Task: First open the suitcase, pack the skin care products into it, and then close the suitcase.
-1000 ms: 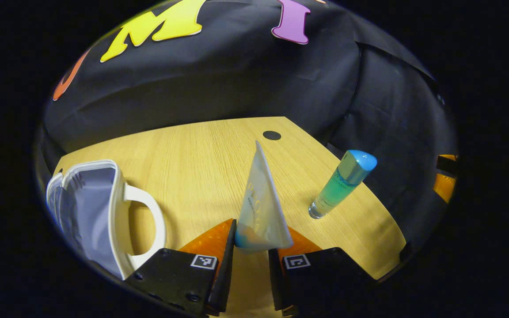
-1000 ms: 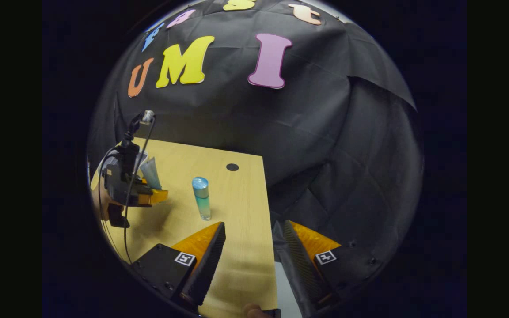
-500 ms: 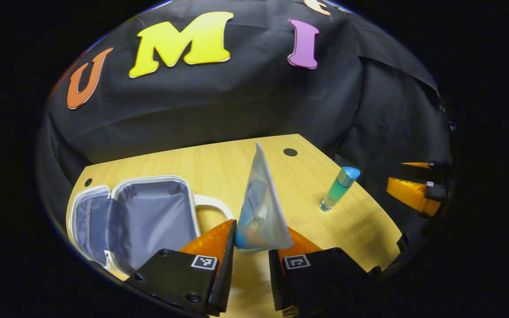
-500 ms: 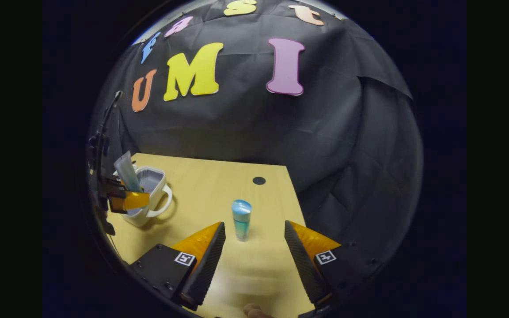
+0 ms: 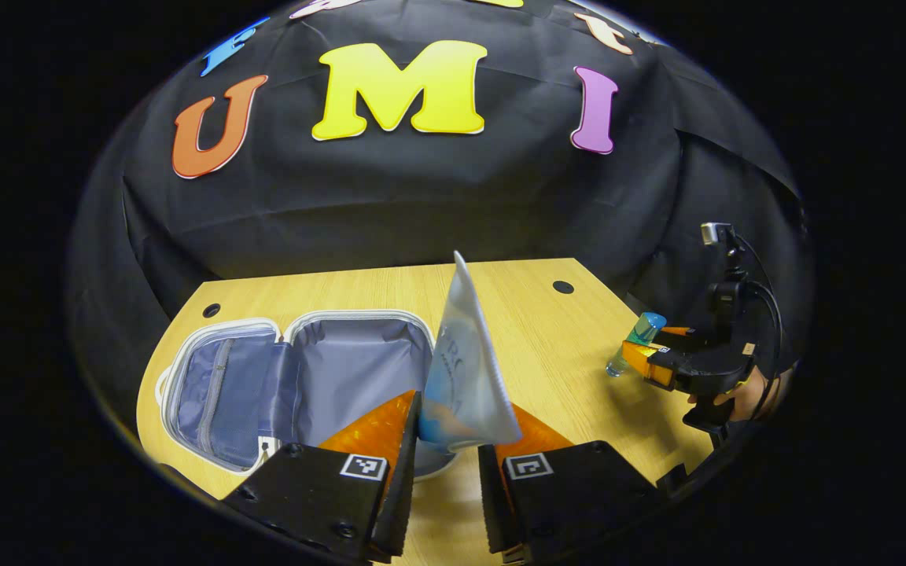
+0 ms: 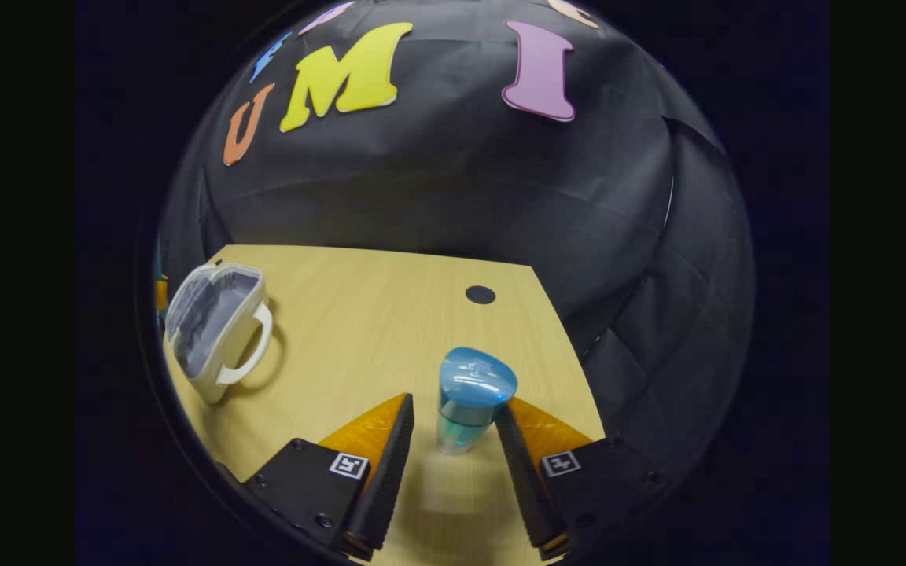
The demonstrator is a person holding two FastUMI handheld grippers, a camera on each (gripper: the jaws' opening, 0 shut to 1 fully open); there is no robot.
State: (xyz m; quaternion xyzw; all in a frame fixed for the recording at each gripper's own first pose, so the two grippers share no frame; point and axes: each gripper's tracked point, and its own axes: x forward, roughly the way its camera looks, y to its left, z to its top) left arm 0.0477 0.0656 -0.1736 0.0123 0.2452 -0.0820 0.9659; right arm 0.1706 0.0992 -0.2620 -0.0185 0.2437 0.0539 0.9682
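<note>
Already case (image 5: 303, 369) open; left gripper (image 5: 447, 440) pinches tube (image 5: 465, 369) above it; right gripper (image 6: 453, 440) wide, straddling bottle (image 6: 469, 397) at 3 o'clock; closing remains.

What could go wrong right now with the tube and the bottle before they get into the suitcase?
The left gripper pinches only the bottom end of the tube, so the tube may swing or slip as it goes over the open suitcase. The right gripper straddles the upright bottle with gaps on both sides; an uneven close might tip it. The bottle also stands near the table edge, so a knock could send it off.
</note>
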